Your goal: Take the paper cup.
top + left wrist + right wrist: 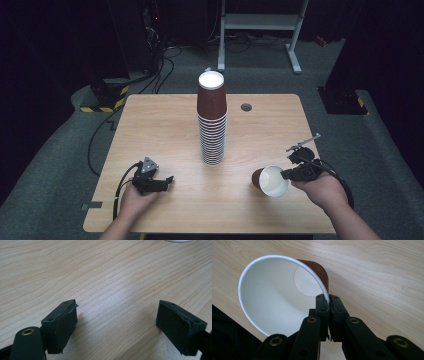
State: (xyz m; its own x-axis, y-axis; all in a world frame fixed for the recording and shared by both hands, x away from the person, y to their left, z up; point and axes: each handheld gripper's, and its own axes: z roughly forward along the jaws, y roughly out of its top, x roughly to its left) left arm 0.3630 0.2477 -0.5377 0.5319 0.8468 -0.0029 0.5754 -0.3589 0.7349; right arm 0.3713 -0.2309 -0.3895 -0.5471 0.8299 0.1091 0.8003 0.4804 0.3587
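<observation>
A tall stack of brown paper cups with white insides stands in the middle of the wooden table. My right gripper is shut on the rim of a single brown cup at the front right, holding it tipped on its side above the table. In the right gripper view the jaws pinch the cup's wall at its white rim, one pad inside and one outside. My left gripper rests at the front left, open, with bare wood between its pads.
A round cable hole sits near the table's far edge. Beyond the table are a white metal frame, cables and dark floor. The table's front edge lies close below the held cup.
</observation>
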